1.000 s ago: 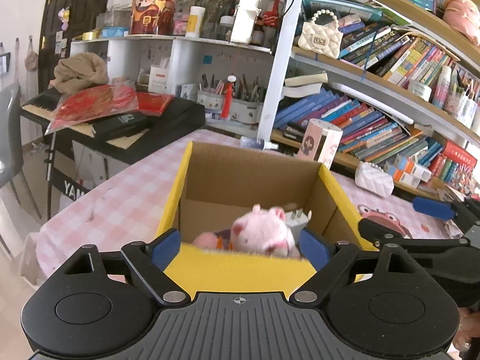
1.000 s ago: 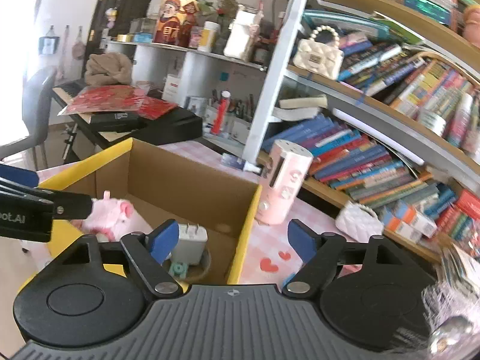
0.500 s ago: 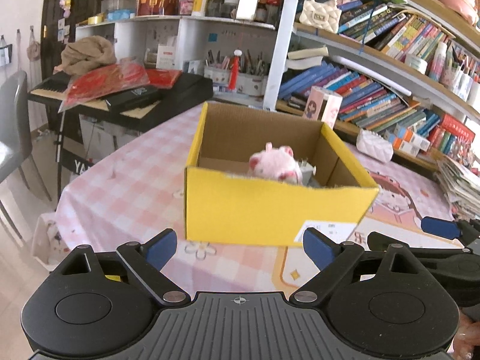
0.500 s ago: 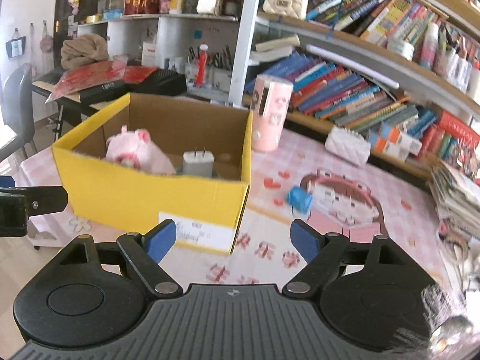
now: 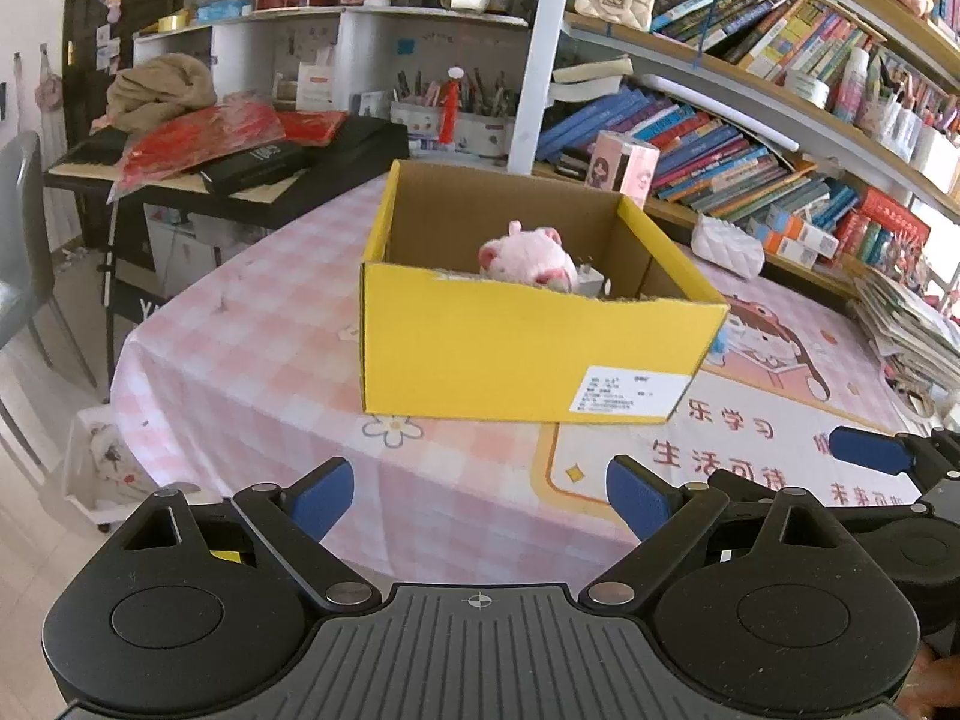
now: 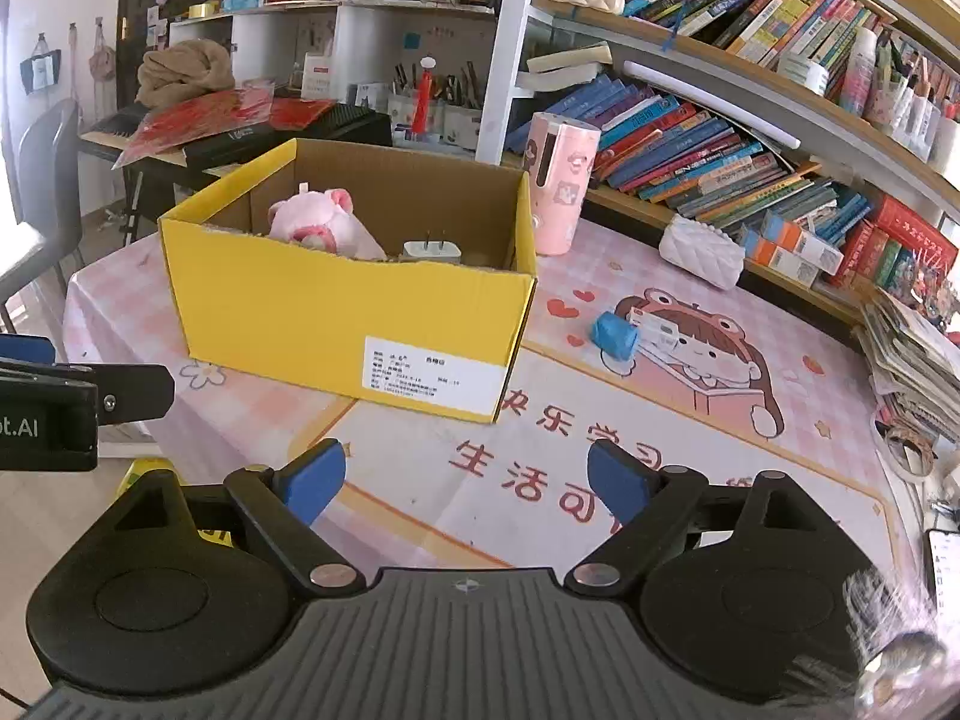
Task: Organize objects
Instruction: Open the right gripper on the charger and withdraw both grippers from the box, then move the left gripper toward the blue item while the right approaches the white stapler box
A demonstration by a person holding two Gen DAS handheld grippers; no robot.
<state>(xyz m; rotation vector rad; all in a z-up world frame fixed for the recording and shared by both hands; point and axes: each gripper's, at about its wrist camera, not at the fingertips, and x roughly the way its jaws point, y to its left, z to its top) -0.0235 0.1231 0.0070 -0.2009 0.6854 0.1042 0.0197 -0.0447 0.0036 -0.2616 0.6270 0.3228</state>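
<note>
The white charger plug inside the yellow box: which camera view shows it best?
The right wrist view. There the white charger plug stands clear above the rim of the yellow box, both prongs visible, beside the pink plush toy. In the left wrist view the toy hides most of it; only a white corner shows.

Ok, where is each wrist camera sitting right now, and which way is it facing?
Left wrist: behind the open left gripper, off the table edge, facing the yellow box; right gripper at far right.
Right wrist: behind the open right gripper, over the table's edge, facing the box's labelled corner; left gripper at far left.
Shared: box, pink plush, bookshelves.
</note>
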